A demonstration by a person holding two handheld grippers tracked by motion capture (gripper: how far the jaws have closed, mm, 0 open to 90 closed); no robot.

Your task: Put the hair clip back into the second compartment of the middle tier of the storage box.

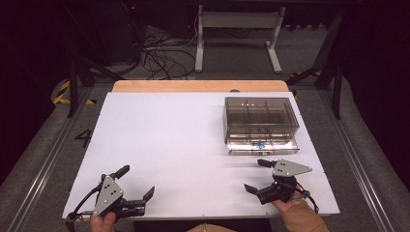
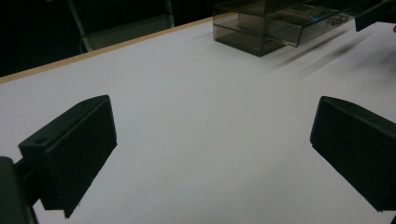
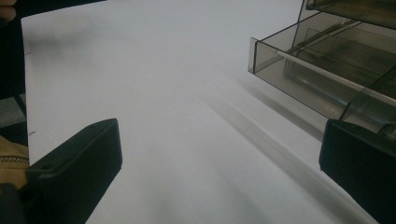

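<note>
White surface (image 1: 183, 145) fills the middle of the high view, dark floor and cables behind. At right of centre sits a smoky drawer box (image 1: 259, 116), its bottom drawer (image 1: 263, 145) pulled out. The right claw (image 1: 258, 176) hangs just below it, jaws wide, likely lined up for that drawer; the left claw (image 1: 138, 182) waits spread at lower left.

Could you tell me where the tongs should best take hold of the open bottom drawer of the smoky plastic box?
Probably by the front wall of the drawer, coming from the person's side. It juts out from the box toward the right tongs, which are open nearby.
</note>
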